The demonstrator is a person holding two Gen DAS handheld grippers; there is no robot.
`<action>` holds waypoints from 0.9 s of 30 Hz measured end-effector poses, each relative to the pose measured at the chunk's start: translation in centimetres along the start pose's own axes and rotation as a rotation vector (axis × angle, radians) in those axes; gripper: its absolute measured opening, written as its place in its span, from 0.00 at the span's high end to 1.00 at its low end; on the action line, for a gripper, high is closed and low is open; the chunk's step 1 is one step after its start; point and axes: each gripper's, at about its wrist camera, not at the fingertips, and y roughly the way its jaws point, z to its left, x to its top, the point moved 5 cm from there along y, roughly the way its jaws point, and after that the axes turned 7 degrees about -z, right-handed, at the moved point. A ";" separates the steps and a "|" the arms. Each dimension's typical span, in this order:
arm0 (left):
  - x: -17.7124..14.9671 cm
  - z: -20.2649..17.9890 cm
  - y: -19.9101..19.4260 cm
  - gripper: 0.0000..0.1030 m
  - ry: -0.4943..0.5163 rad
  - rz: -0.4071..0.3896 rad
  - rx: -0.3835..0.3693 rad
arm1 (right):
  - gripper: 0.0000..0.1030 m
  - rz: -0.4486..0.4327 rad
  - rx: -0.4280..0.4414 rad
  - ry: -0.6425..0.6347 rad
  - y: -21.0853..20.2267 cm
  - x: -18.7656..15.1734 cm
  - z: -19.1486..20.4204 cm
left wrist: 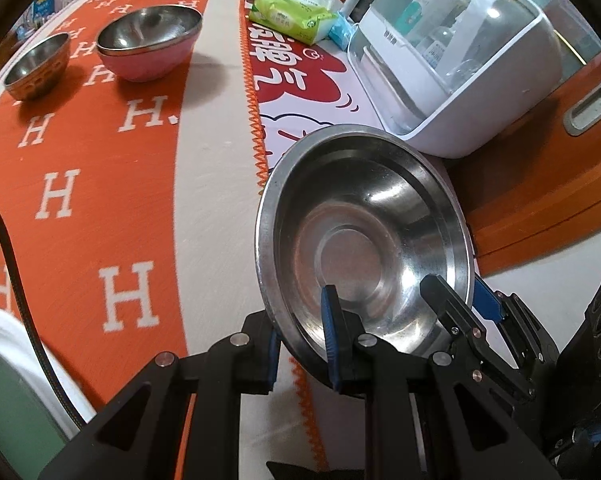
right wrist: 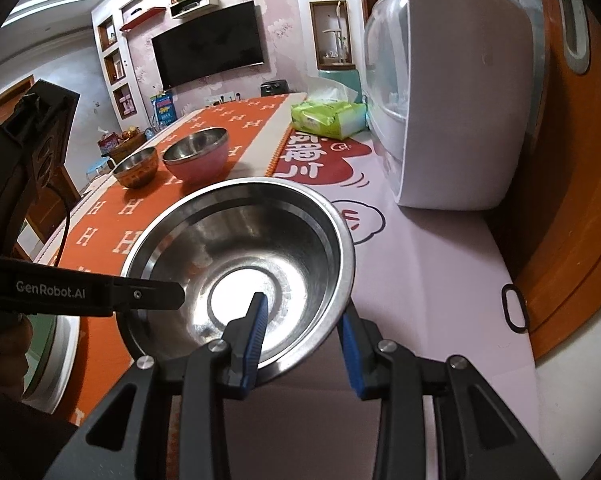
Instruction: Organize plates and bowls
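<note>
I see a wide shiny steel bowl [left wrist: 364, 236] tilted off the tabletop; beyond it a pink-sided steel bowl [left wrist: 150, 42] and small bronze-sided bowl [left wrist: 36, 68] stand upright, side by side.

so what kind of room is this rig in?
Looks like a home living or dining room: wall-mounted TV, display shelves beside it, and a table under an orange cloth holding metal bowls and a pack of wipes.

Steel bowl [right wrist: 240, 276] near, straddling the tablecloth [right wrist: 100, 236] edge; two bowls [right wrist: 196, 154] [right wrist: 136, 167] far left; tissue pack [right wrist: 328, 118] far; sterilizer cabinet [right wrist: 452, 92] right.
</note>
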 end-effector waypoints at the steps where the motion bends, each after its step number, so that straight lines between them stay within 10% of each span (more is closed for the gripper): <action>1: -0.1 0.1 -0.3 0.83 -0.001 -0.003 -0.001 | 0.66 -0.005 0.001 -0.004 -0.3 0.0 0.2; 27: -7.7 2.0 -8.0 0.83 0.046 -0.017 -0.035 | 0.66 -0.022 -0.033 -0.039 -9.0 -4.3 6.6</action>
